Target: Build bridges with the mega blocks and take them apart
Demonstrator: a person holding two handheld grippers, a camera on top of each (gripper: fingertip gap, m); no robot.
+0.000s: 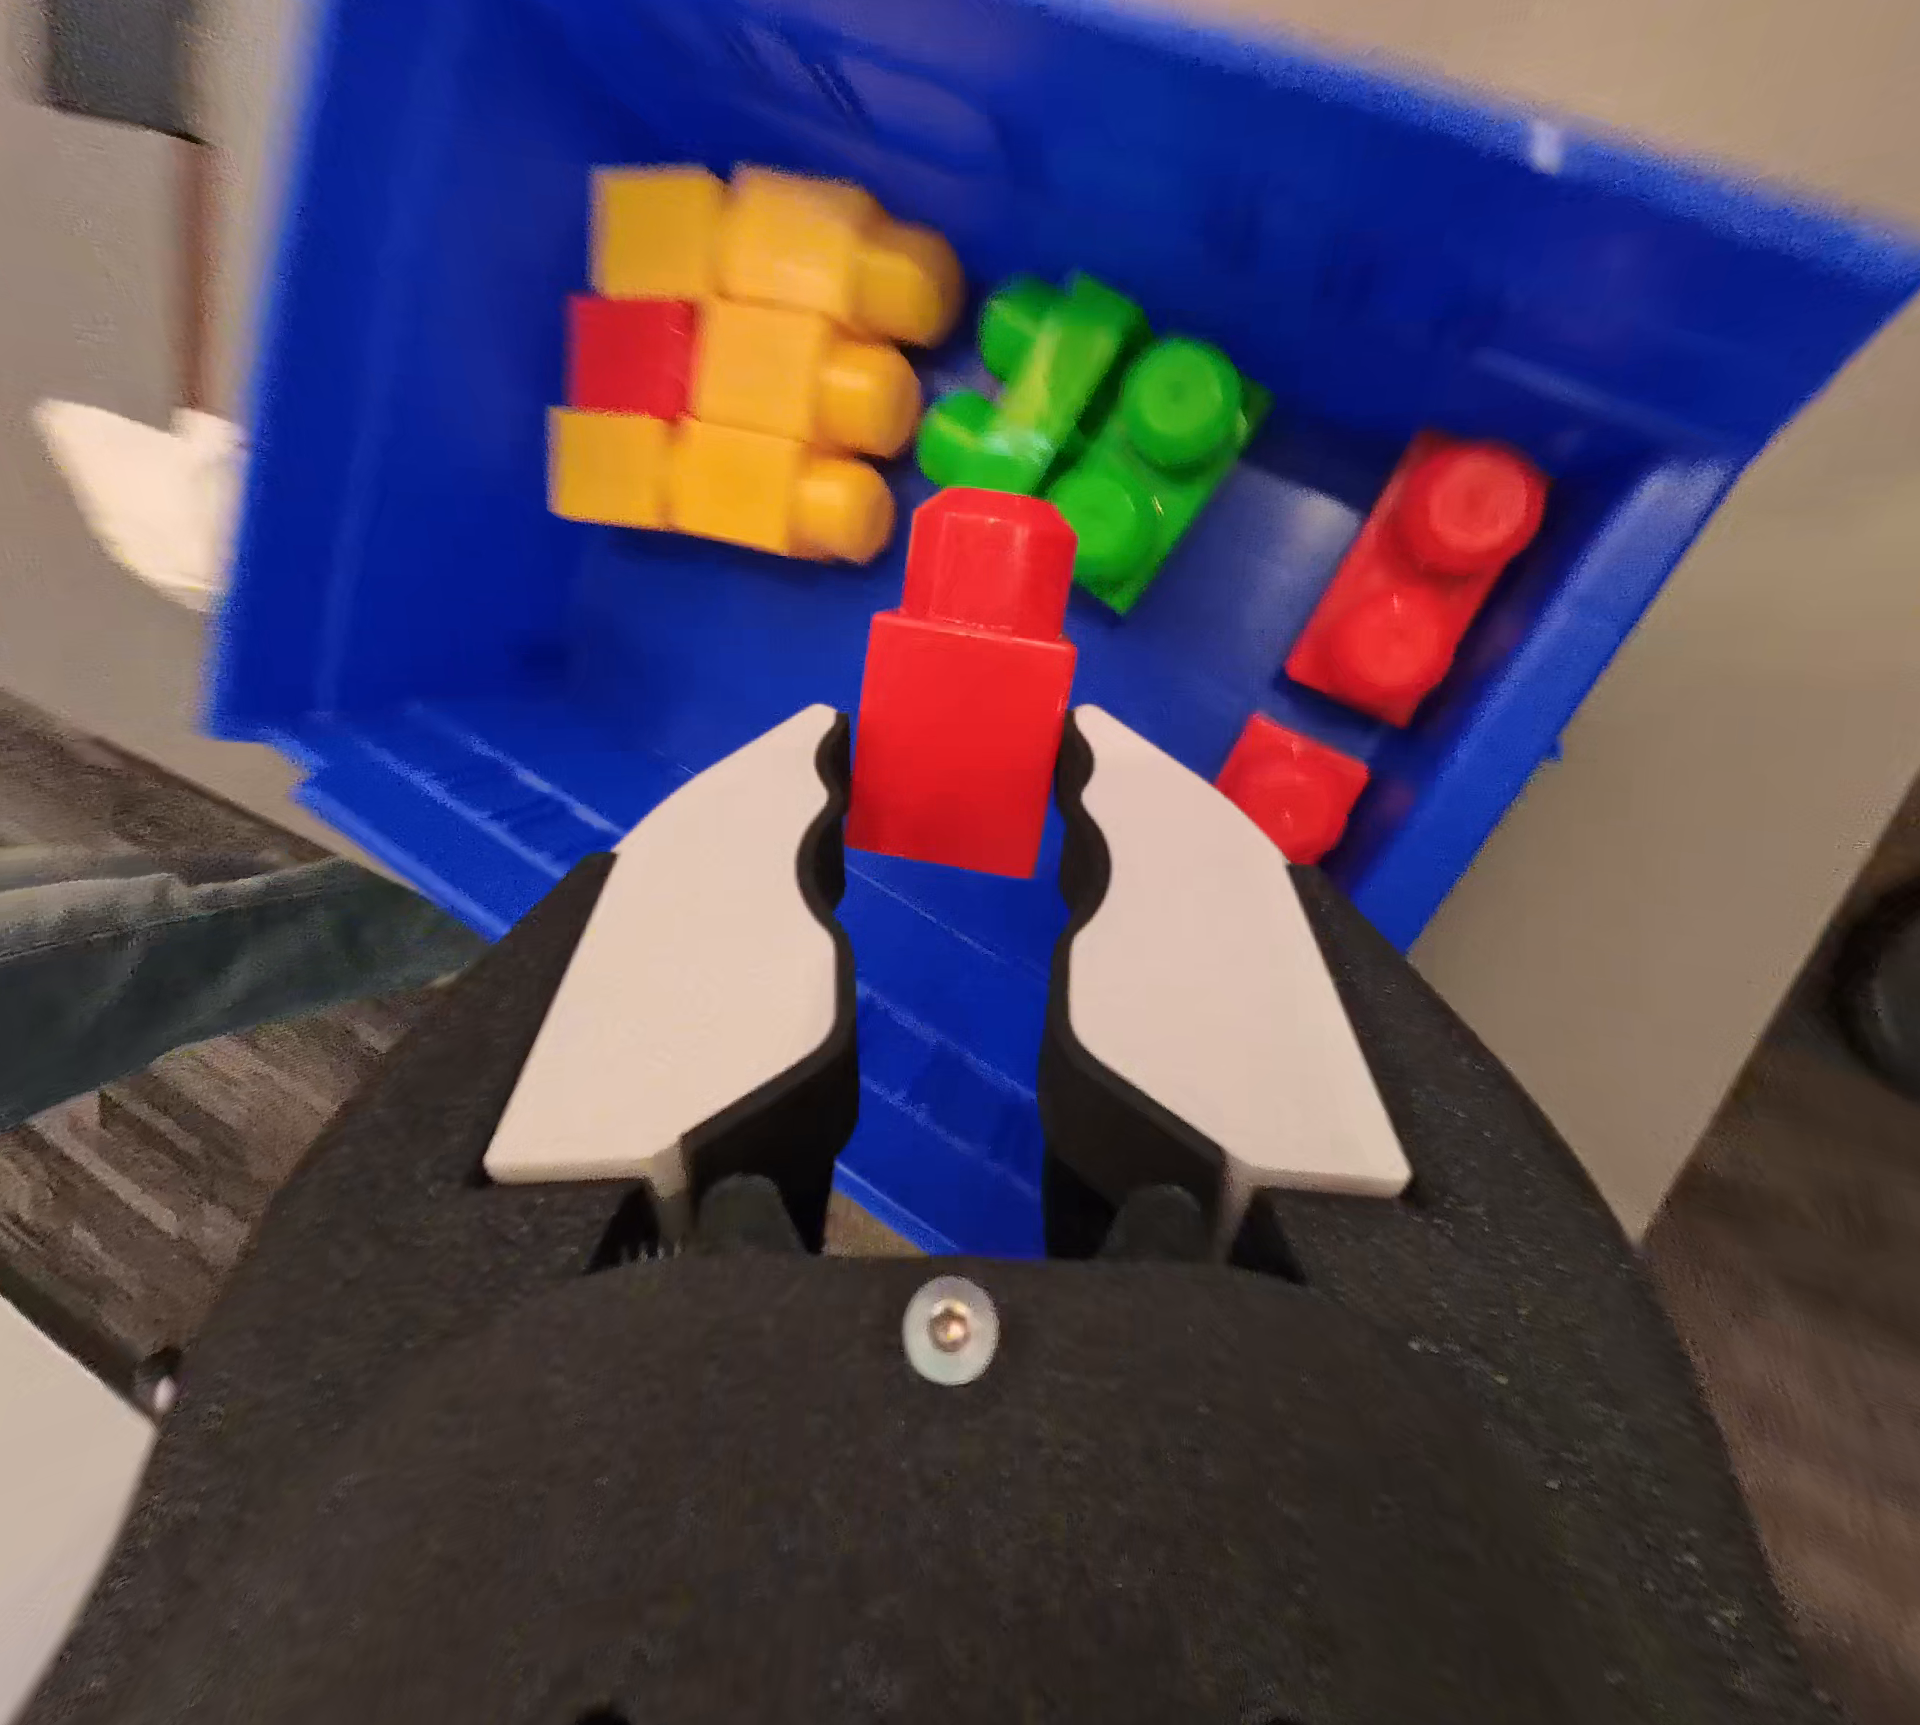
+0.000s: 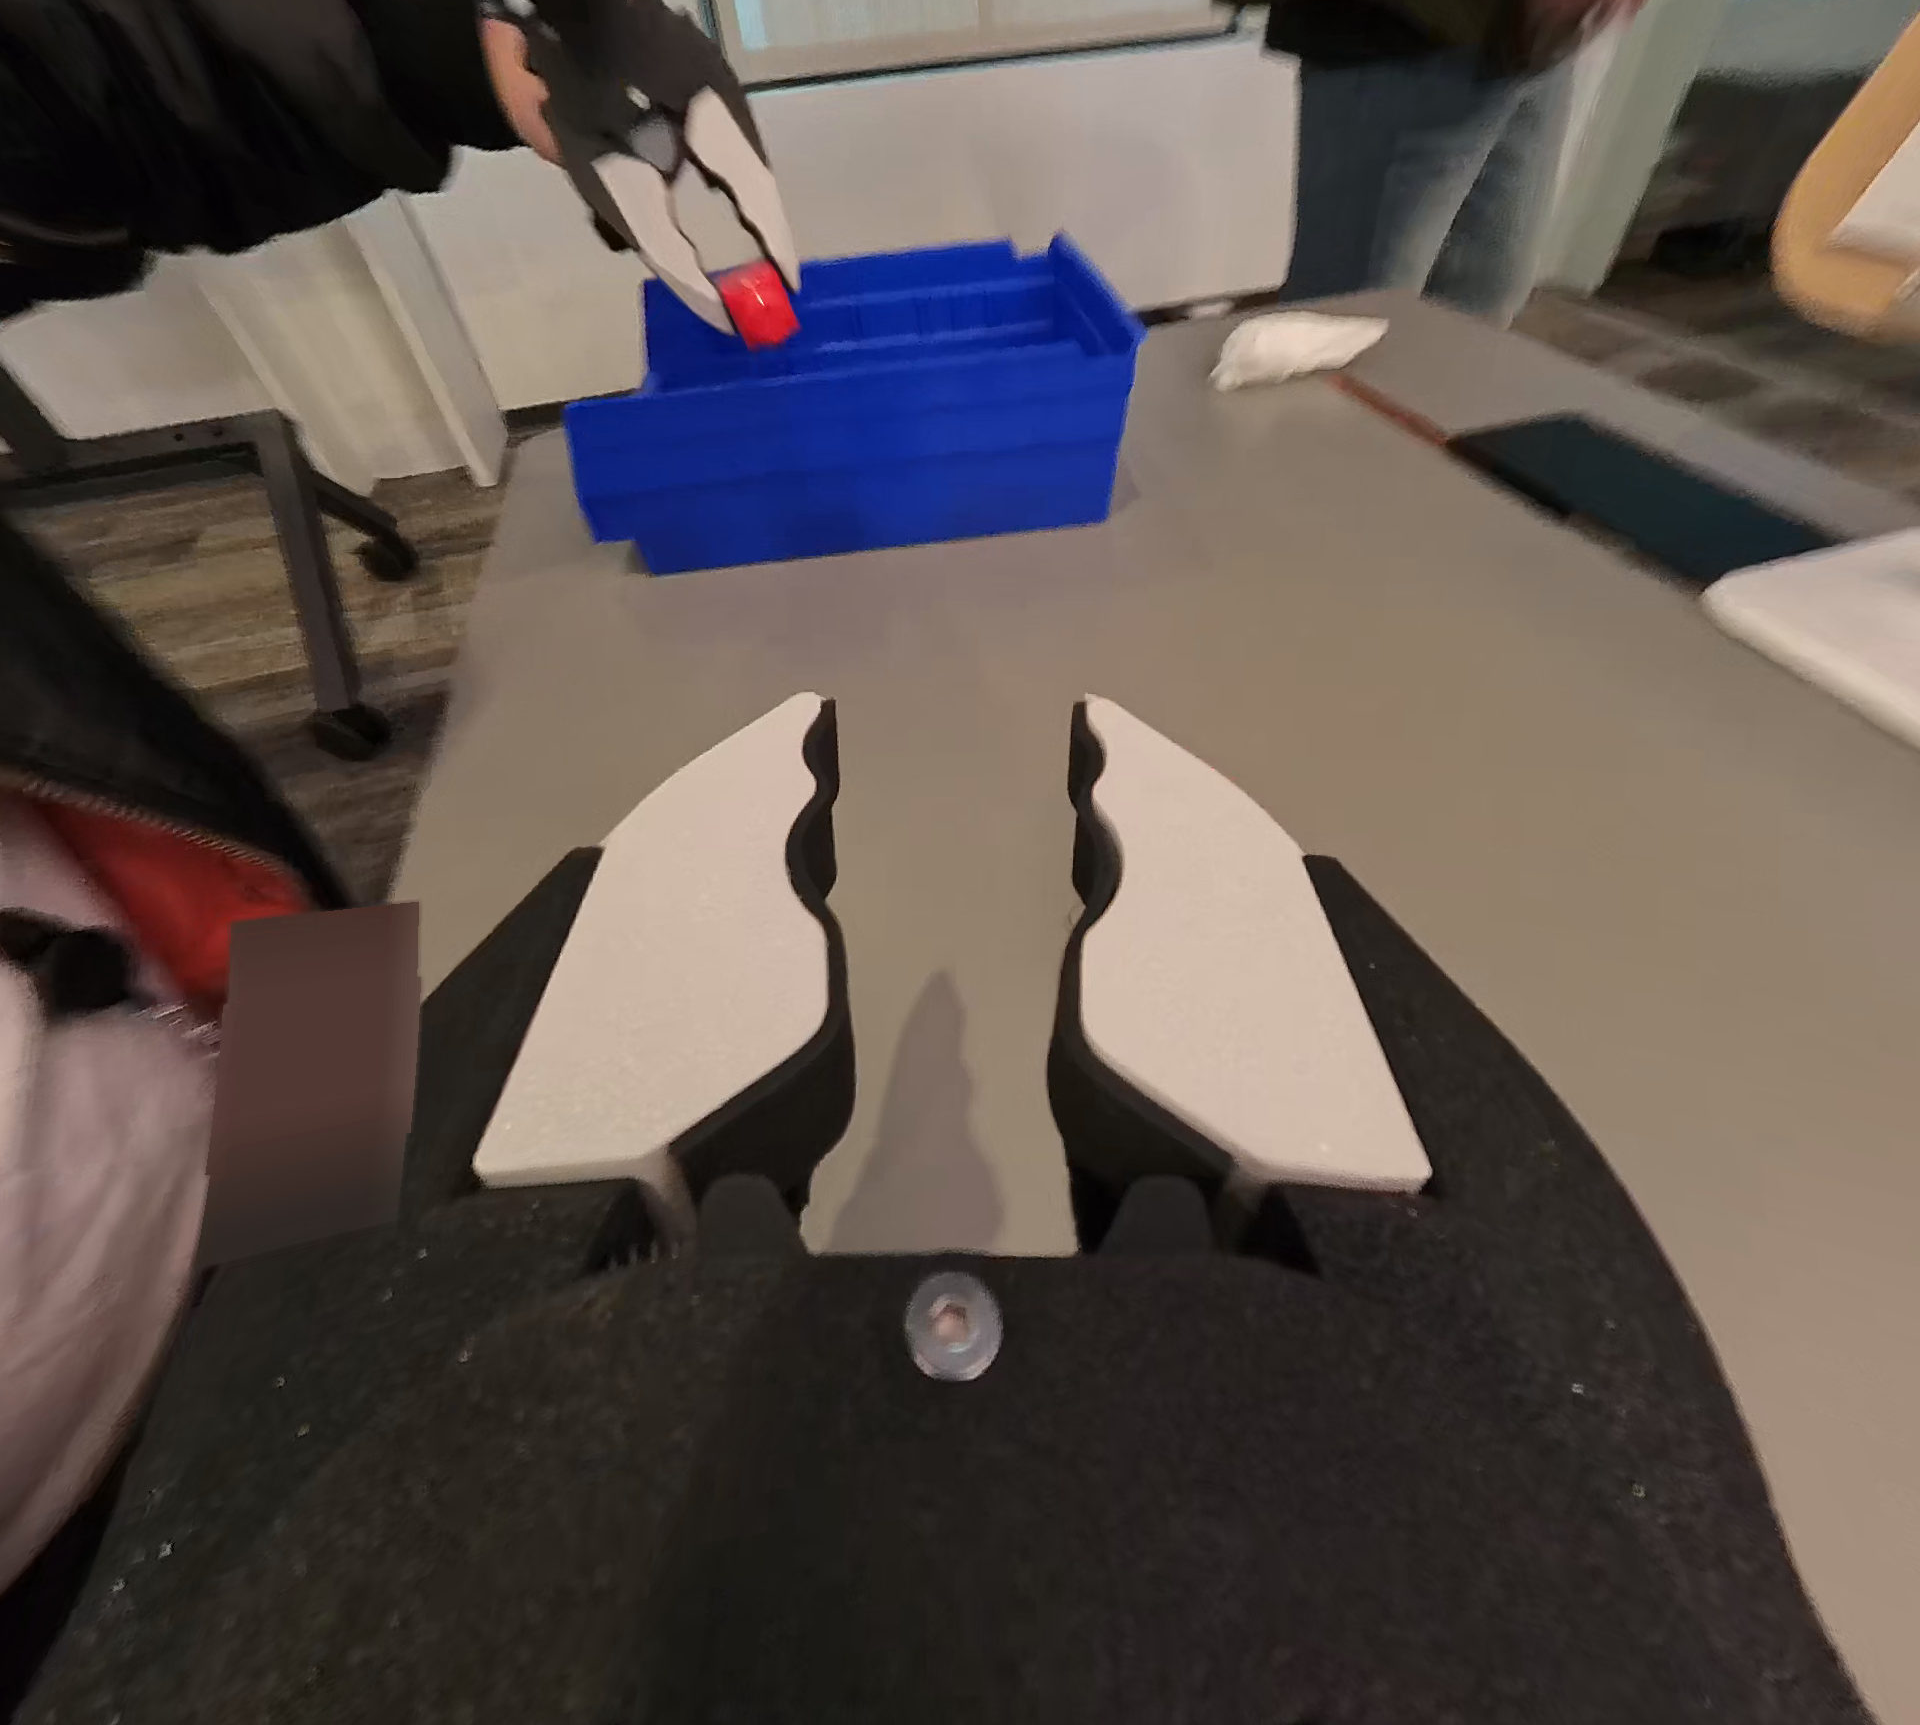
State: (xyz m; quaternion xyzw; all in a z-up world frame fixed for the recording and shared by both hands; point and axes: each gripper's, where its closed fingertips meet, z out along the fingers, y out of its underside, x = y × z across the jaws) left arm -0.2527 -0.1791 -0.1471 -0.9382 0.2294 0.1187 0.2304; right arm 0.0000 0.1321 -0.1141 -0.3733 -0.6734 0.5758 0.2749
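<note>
Red single-stud block [image 1: 956, 719] clamped in the left tool [image 1: 954, 740] above the blue bin [image 1: 436, 532]; right tool [image 2: 951, 730] spread apart, empty over the grey worktop [image 2: 1351, 740]

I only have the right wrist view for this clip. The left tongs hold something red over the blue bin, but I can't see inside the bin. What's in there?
Observer: The bin holds loose blocks: a yellow cluster with one red piece in it, a green pair, a red two-stud block and a small red block.
Operator: What exactly do the left tongs hold?
Observer: The left tongs grip a single-stud red block by its sides, stud pointing away from the camera.
Operator: Any bridge standing in the bin?
Observer: None that I can see; the yellow cluster lies on its side, studs pointing sideways.
</note>
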